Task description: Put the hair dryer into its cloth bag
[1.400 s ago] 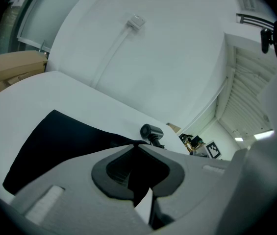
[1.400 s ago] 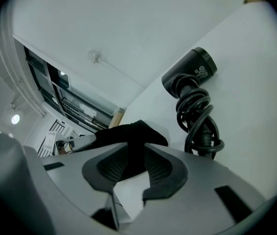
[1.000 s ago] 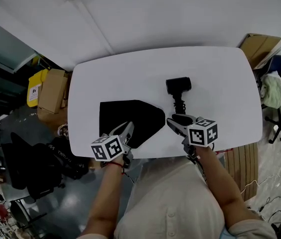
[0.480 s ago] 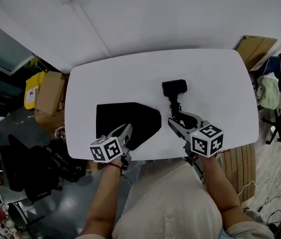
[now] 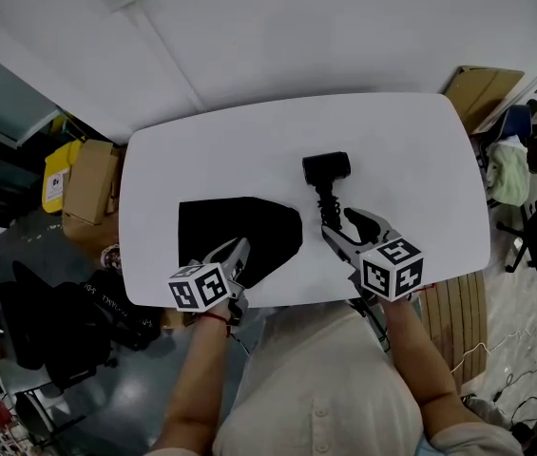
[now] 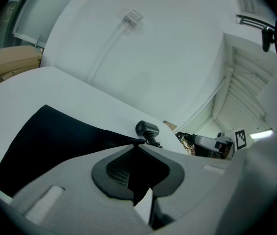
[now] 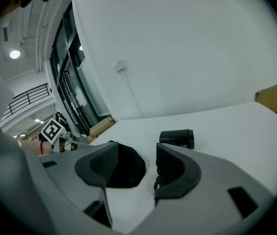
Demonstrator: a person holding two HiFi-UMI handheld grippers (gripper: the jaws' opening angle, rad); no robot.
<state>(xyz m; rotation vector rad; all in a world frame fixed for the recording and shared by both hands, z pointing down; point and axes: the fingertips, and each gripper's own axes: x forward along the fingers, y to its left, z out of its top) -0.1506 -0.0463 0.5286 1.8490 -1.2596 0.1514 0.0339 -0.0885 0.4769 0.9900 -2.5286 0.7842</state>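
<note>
Dryer [image 5: 326, 167] lies just beyond right tongs [image 5: 338, 222], empty jaws just opened.

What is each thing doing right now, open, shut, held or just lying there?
cloth bag: on the table, near edge pinched.
hair dryer: lying on the table, outside the cloth bag, not held.
left hand-held gripper: shut on the cloth bag.
right hand-held gripper: open, jaws have just been opening, nothing gripped.
</note>
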